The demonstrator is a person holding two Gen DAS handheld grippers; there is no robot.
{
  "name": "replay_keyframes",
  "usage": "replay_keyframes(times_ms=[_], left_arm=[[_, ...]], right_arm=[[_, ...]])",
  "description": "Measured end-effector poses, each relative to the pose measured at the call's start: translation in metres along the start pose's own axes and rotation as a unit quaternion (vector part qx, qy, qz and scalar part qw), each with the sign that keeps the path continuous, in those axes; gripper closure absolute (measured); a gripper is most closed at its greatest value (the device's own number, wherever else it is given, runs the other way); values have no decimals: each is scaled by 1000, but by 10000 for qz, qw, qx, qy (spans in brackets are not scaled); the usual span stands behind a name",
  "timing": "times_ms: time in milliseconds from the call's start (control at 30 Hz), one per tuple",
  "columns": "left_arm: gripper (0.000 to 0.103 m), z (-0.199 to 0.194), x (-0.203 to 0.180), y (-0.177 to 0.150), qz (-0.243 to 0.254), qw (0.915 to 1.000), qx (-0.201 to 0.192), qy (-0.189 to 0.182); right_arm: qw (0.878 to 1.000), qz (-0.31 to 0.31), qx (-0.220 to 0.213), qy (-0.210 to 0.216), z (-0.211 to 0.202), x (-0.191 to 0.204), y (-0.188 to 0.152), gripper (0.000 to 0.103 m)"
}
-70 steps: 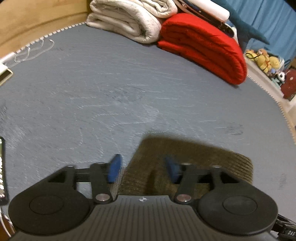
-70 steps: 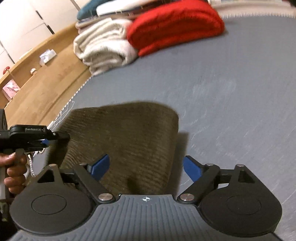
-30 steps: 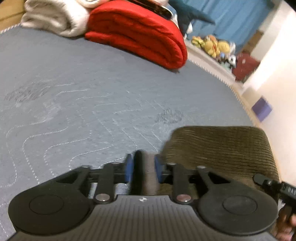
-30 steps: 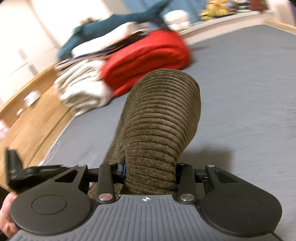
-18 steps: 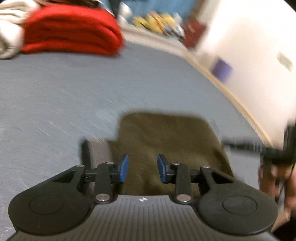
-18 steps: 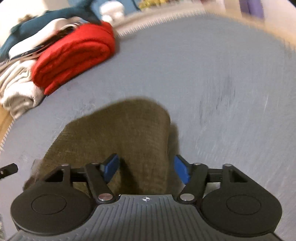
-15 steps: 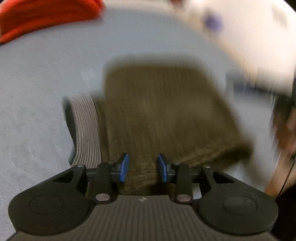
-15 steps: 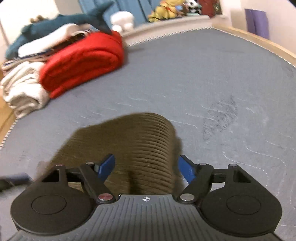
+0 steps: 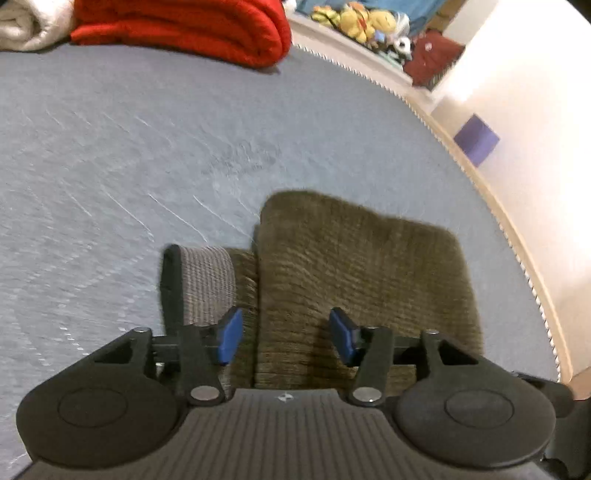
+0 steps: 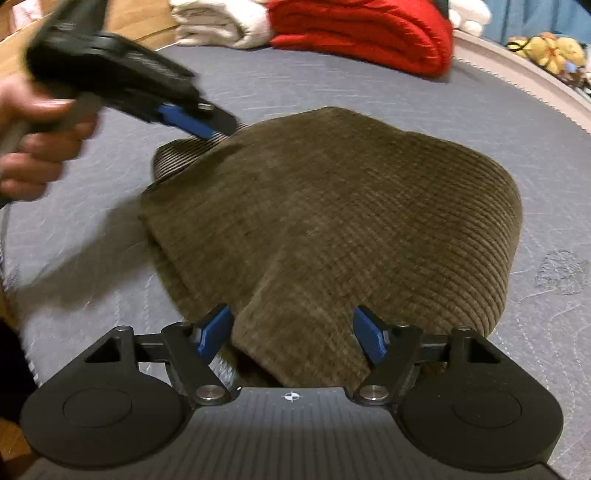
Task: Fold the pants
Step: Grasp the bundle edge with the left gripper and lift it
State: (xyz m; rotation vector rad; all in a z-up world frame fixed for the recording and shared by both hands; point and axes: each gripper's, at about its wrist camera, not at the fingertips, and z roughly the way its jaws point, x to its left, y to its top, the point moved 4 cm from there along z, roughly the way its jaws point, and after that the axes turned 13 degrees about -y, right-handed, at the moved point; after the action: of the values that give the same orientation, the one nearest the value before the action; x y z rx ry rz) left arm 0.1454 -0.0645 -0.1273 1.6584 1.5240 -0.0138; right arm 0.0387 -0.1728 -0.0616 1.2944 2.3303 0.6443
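The brown corduroy pants (image 10: 332, 206) lie folded in a thick bundle on the grey-blue mattress (image 9: 129, 155), close to its edge, where a pale wall (image 9: 535, 110) stands beside the bed. In the left wrist view a grey lining part with a dark edge sticks out from under the top layer on the left side of the bundle. The left gripper (image 9: 284, 334) is just over the near end of the pants; its jaws have just been opening and now stand apart, with the ribbed cloth lying under the gap, and the blue pads do not press on it. The right gripper (image 10: 291, 334) is at another edge of the same bundle. Its jaws also stand wide apart after a recent opening, and a fold of the cloth lies between them, but the pads do not pinch it. In the right wrist view the left gripper appears at the upper left, with the person's hand (image 10: 33, 147) around its handle and its blue tip just above the far corner of the pants. At the far end of the mattress a folded red blanket (image 9: 184, 26) lies beside a white blanket (image 10: 218, 22). Some yellow plush toys (image 9: 358, 18) sit on a ledge behind them. A purple box (image 9: 476, 140) stands near the wall.
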Motion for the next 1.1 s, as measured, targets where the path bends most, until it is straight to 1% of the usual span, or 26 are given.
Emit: replay_keyframes(times_ms=[33,67,100,133,167,200,267,300,333,367,433,500,533,567,600,667,700,733,767,800,833,867,933,1000,1100], left_arm=[[31,4,1,0,93,9999,25,43],[27,10,-4,-1,240,9996,46,116],[27,11,-7,-4,356,9992,64,165],[31,15,-12,-5,500,9985,63,205],[45,12,-12,-5,575,9981,72,219],[51,13,-11,-6,604,9977,102,280],[84,10,-6,-6,520,9982,92,281],[85,5,-3,-4,428,9989,66,176],[87,-6,-5,-5,388,9992,12,101],[87,-16,-7,-2,417,9991,-91,54],[88,-39,-16,6,505,9982,-335,3],[88,-65,-20,13,530,9966,-632,-47],[88,-77,-21,15,560,9956,-749,-14],[88,-88,-19,17,561,9949,-835,63],[88,-96,-13,17,477,9947,-905,132],[88,-102,3,17,257,9950,-914,304],[88,-102,12,15,194,9952,-855,438],[87,-96,22,11,149,9957,-687,599],[82,-86,32,5,127,9963,-401,752],[75,-78,40,0,154,9959,-155,876],[65,-73,47,-5,237,9946,-3,1011],[57,-74,51,-6,238,9939,-13,1073],[55,-84,57,-3,-21,9953,-69,963],[54,-96,55,1,-71,9961,-227,853],[51,-107,46,8,36,9959,-400,811]], right_arm=[[9998,-190,-40,-13,-3,1,-3,28],[9992,-373,-89,-67,-4,3,-5,28],[9987,-480,-128,-124,-4,6,-7,28],[9984,-528,-168,-147,-8,11,-8,28],[9984,-506,-199,-139,-9,12,-8,28],[9990,-363,-230,-87,-11,9,-7,28],[9995,165,-252,97,-15,-4,0,28],[9983,485,-275,165,-17,-13,3,27],[9960,811,-348,139,-20,-22,6,24],[9922,1162,-453,53,-23,-33,9,23],[9827,1741,-637,11,-30,-54,11,23],[9720,2184,-842,-184,-35,-70,14,22],[9687,2291,-915,-284,-34,-75,15,20],[9659,2363,-998,-346,-35,-77,16,13],[9641,2397,-1091,-345,-33,-77,16,12],[9653,2288,-1245,-173,-34,-68,20,13],[9671,2178,-1318,-17,-36,-61,22,13],[9698,2022,-1354,173,-36,-55,25,12],[9730,1841,-1340,368,-38,-49,27,12],[9770,1611,-1281,557,-38,-41,28,12],[9803,1412,-1222,649,-40,-38,29,12],[9827,1235,-1201,674,-42,-36,29,12],[9851,1024,-1225,639,-45,-34,28,12],[9831,1164,-1272,618,-46,-39,27,13],[9758,1517,-1352,807,-45,-48,31,13]])
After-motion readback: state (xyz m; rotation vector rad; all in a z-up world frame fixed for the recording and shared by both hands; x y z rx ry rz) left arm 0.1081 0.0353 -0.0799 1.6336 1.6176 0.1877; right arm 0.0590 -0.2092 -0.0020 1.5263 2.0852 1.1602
